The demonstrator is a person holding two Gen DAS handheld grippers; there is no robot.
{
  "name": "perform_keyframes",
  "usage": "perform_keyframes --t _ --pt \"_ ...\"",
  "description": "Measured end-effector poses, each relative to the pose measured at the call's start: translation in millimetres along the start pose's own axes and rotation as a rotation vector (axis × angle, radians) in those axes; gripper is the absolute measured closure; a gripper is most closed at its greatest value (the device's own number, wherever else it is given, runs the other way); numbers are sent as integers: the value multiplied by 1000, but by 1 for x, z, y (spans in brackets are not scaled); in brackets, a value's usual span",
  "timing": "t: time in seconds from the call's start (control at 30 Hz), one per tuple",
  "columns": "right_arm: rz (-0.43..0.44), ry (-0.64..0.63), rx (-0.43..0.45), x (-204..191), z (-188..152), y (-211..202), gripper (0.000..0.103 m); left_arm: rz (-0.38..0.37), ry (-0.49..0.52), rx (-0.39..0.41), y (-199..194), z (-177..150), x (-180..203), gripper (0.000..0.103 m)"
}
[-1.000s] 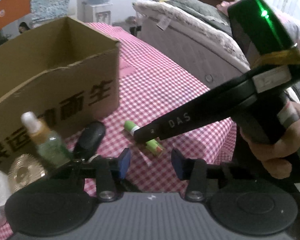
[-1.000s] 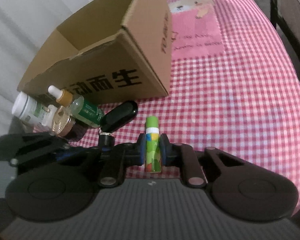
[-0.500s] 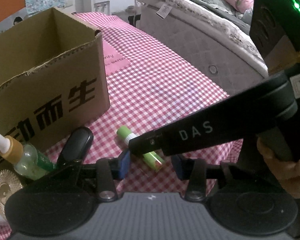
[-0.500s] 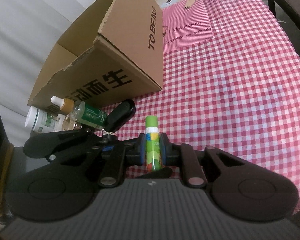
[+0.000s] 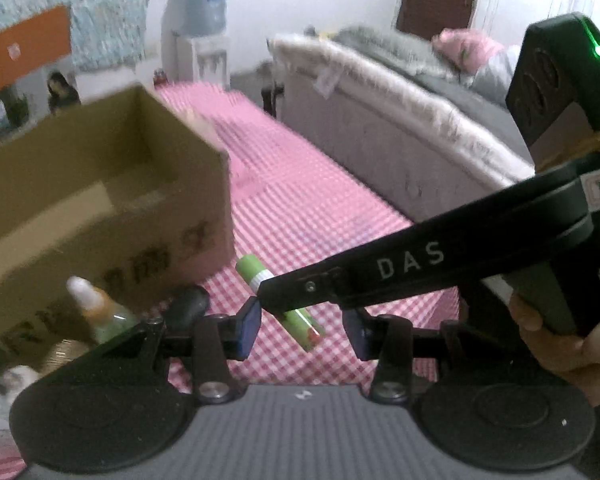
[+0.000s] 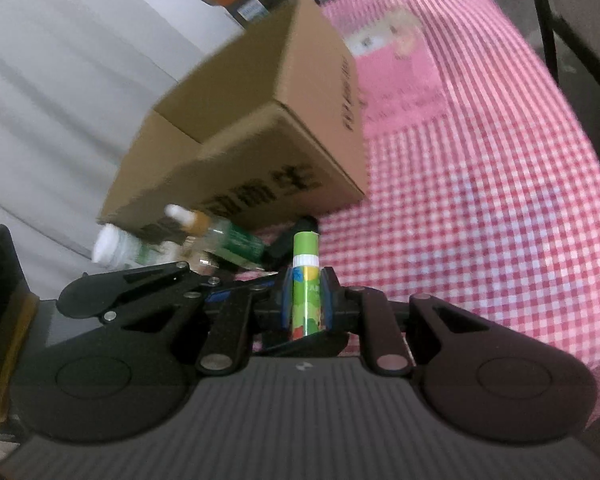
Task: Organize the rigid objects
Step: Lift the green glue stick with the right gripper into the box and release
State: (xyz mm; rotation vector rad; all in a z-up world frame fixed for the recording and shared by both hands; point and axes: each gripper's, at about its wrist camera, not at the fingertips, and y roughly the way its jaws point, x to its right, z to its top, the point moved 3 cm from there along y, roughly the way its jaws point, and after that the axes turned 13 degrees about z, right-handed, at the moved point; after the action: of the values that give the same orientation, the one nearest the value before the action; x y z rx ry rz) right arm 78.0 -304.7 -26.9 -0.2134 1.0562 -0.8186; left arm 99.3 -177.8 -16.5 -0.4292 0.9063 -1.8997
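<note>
My right gripper is shut on a green glue stick, held off the pink checked tablecloth. The stick also shows in the left wrist view, partly hidden by the right gripper's black arm. My left gripper is open and empty, just below and beside the stick. An open cardboard box stands behind; it also shows in the left wrist view. A dropper bottle, a white-capped bottle and a black object lie in front of the box.
A round gold lid lies at the left by the dropper bottle. A grey sofa runs along the table's right side. A dark chair frame stands past the table's far right edge.
The right gripper has lifted the glue stick off the cloth and both grippers have risen, so the box's open top now shows more. The left gripper stays open.
</note>
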Motion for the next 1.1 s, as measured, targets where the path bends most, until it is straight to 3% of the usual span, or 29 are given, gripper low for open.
perform_keyframes --t 0.17,0.27,0.4,0.5,0.8,0.93,1.1 --pt "62 -115 42 -57 14 -6 89 67 -40 113 -55 9 -30 57" --pt "125 -173 37 -89 30 6 89 135 -71 141 -76 18 -56 57" --pt "208 -205 -17 -125 64 48 89 202 -134 111 -81 36 -105 56" --pt "241 -170 -79 -137 94 88 89 231 -171 57 -62 49 -142 56" --pt "189 27 -254 -108 165 223 89 272 -217 -133 26 65 -232 56" --pt "140 99 -298 -89 182 271 89 332 -204 -167 42 62 -252 53" --pt "107 152 -335 -74 182 308 89 335 -218 -177 45 56 -260 47"
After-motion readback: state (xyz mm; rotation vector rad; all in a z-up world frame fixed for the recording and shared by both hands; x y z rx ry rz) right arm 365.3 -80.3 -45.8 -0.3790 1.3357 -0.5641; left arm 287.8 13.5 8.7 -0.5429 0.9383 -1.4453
